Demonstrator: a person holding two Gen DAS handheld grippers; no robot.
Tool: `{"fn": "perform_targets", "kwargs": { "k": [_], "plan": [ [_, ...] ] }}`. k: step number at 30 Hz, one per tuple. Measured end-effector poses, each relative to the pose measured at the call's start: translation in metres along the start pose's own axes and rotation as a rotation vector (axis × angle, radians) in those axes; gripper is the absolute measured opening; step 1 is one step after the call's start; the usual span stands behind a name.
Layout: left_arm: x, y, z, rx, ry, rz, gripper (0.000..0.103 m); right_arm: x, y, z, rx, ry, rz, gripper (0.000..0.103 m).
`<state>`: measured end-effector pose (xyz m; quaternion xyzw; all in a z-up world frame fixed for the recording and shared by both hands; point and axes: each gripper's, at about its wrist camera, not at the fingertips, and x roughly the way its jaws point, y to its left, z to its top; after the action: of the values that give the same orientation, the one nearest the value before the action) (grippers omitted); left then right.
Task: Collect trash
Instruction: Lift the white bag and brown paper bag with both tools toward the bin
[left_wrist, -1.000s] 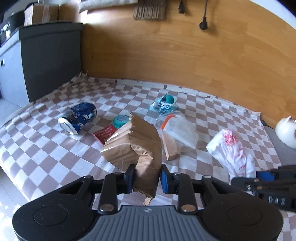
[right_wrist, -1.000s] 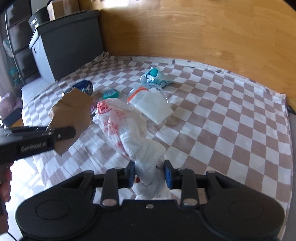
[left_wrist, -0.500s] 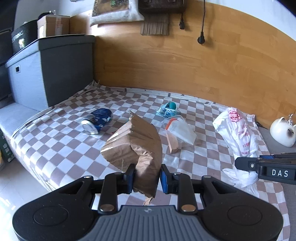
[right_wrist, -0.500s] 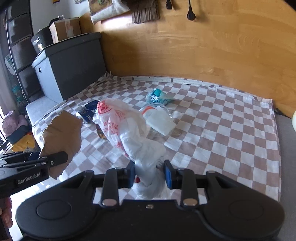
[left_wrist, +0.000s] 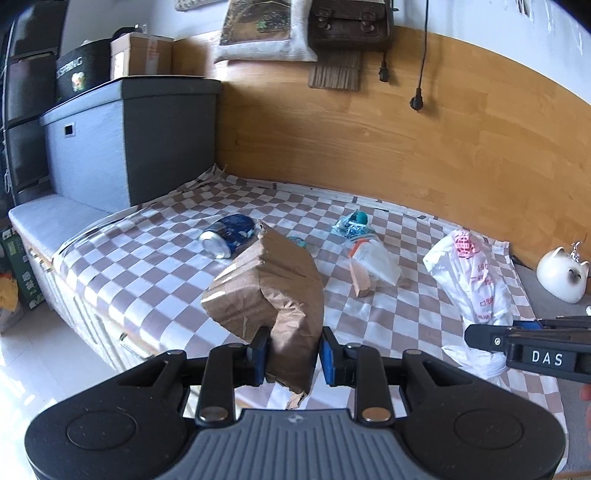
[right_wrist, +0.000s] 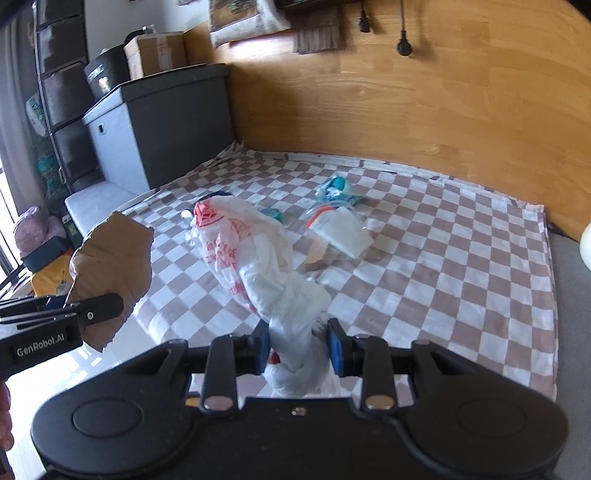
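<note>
Trash in both grippers, lifted clear of the checkered cloth (left_wrist: 155, 266). Left gripper (left_wrist: 291, 354) pinches a crumpled brown paper bag (left_wrist: 269, 295) between its blue pads, bag sticking up and fwd; its torn bottom edge hangs below the jaws. Right gripper (right_wrist: 298, 345) is clamped on the twisted neck of a white plastic bag w/ red print (right_wrist: 251, 254), bulk of the bag standing up and leaning toward 11 o'clock. In the left view the plastic bag (left_wrist: 476, 273) shows at 3 o'clock w/ the right gripper's finger across it; in the right view the paper bag (right_wrist: 110, 266) sits at 9 o'clock, held off past the cloth's edge.

More trash lies on the cloth: blue crushed can (left_wrist: 229, 234) on its side at 11 o'clock of the paper bag, teal wrapper bundle (left_wrist: 351, 225) at 1 o'clock, clear zip pouch w/ orange strip (left_wrist: 373, 254) just nearer than that, a small tan block (left_wrist: 360, 278) touching the pouch. Small teal item (right_wrist: 271, 214) peeks out behind the plastic bag; can't tell what it is.

Beyond: wooden wall panel (left_wrist: 369, 147), grey storage box (left_wrist: 122, 144) at 10 o'clock w/ a cardboard box (left_wrist: 142, 55) on top, white cat figurine (left_wrist: 561, 275) off the cloth at 3 o'clock.
</note>
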<state>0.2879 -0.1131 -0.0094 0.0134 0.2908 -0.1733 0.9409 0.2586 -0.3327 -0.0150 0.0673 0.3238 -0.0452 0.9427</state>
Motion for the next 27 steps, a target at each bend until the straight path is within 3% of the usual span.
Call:
{"fn": "perform_targets", "kwargs": {
  "k": [17, 27],
  "plan": [
    [-0.026, 0.075, -0.067, -0.097, 0.067, 0.108, 0.03, 0.016, 0.085, -0.047, -0.073, 0.078, 0.113, 0.033],
    [-0.005, 0.1, -0.12, -0.169, 0.166, 0.152, 0.03, 0.051, 0.118, -0.098, -0.089, 0.173, 0.17, 0.033]
  ]
}}
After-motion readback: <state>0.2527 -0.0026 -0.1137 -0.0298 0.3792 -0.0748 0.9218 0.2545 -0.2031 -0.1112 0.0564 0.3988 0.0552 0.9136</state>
